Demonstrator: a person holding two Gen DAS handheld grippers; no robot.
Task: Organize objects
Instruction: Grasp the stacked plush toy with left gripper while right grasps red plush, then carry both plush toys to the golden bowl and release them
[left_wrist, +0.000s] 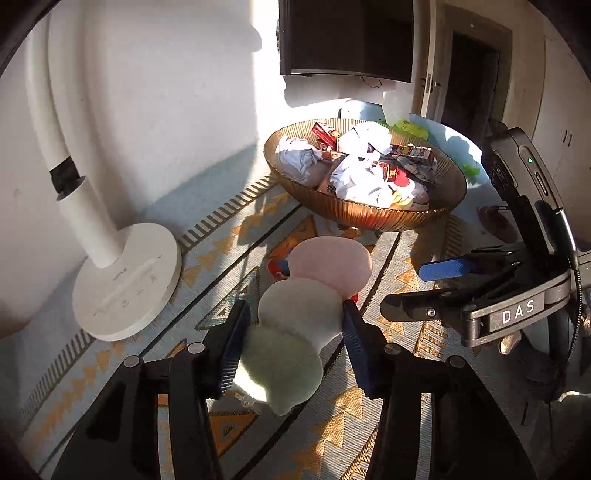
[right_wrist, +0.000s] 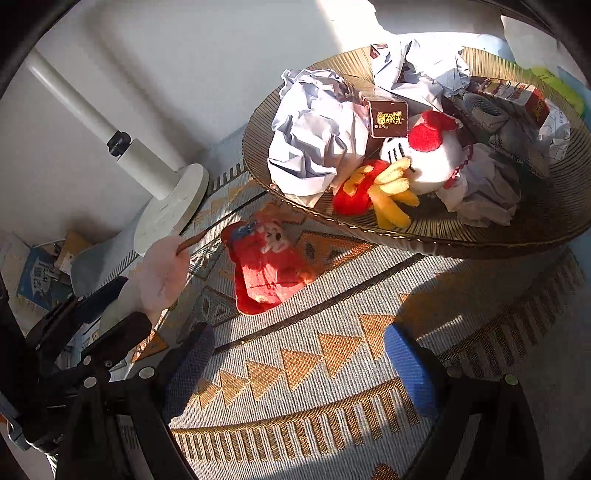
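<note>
Left claw (left_wrist: 293, 332) clamped on a pastel plush toy (left_wrist: 303, 306), held above the patterned rug (right_wrist: 332, 332).
Soft and light; mid-body squeeze should suit it. Right claw (right_wrist: 299, 365) spread, empty, near the bowl (right_wrist: 480, 240).

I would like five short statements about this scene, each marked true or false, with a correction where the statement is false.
1. The left gripper is shut on the pastel plush toy. True.
2. The right gripper holds a red plush. False: its jaws stand open with nothing between them, above the patterned rug.
3. The red plush toy lies inside the bowl. False: it lies on the rug, beside the ribbed bowl.
4. The bowl holds crumpled paper and a white plush with a red bow. True.
5. The white lamp base stands on top of the bowl. False: it stands apart from the bowl, near the wall.
</note>
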